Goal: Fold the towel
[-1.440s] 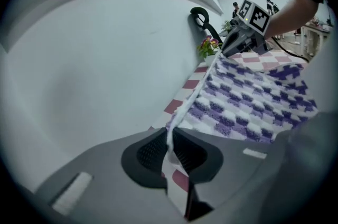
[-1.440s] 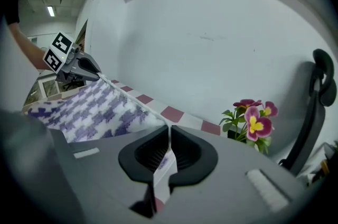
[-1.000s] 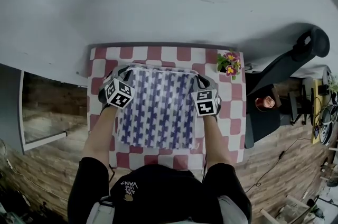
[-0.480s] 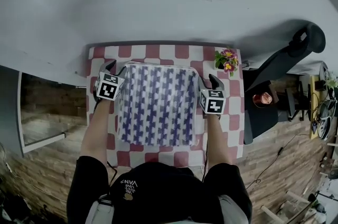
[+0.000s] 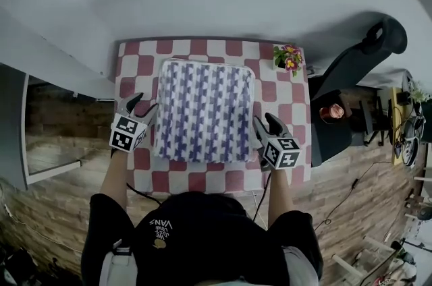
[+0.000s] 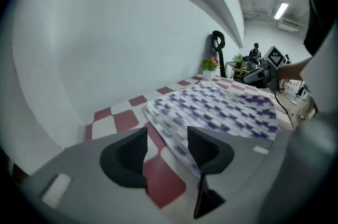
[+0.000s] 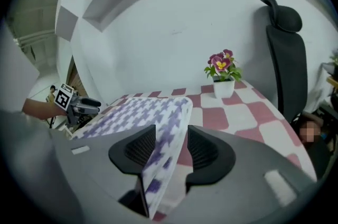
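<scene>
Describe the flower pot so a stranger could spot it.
Find the red-and-white checked table. A blue-patterned towel lies in its middle; the flower pot stands at its far right corner. It alone stands upright, white, with pink blooms.

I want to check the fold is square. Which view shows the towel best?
The head view: the towel lies whole, all four edges visible from above. The left gripper view shows it slantwise from its left, near corner hidden; the right gripper view shows mostly its right edge, foreshortened.
</scene>
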A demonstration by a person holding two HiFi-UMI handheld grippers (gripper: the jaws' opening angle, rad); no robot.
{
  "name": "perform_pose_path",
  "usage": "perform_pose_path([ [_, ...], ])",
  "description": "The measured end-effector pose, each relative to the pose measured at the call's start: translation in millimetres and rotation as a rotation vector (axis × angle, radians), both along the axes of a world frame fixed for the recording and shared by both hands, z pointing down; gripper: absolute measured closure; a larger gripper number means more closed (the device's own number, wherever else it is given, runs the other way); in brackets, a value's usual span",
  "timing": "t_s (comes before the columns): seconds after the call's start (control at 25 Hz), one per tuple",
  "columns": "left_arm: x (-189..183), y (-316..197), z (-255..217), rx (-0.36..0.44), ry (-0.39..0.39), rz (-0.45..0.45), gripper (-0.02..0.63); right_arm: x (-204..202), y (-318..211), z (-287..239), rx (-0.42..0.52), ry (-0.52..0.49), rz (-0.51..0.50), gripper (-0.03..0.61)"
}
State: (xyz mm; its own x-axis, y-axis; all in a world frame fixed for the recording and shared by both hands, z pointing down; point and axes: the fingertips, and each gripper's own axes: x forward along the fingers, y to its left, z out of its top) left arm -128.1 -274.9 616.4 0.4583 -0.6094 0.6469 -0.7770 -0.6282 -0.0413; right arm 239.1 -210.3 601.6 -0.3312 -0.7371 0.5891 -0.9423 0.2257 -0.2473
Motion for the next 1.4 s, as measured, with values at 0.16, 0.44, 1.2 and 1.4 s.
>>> perform_pose_path([
  [0.16,-7.9,51.0,-5.0,-0.023,0.161,-0.053,0.4,-10.4,50.2,8.6,-0.037,-0.061,-0.01,0.387],
  [0.44,-8.5,131.8,-2.1,-0.091,0.287,0.004,0.399,-27.9,119.0,18.3,-0.064,-0.151,-0.083,0.327],
  [1.2,8.0,170.4,58.9,-0.143,0.02,0.248,0.569,-41.2,139.9,62.9,-0.07,0.096,-0.223,0.503],
  [1.4,3.0,179.4,48.4,-0.181,0.07,0.258,0.578,-37.0,151.2,53.0,-0.066,0.051,-0.231,0.523],
])
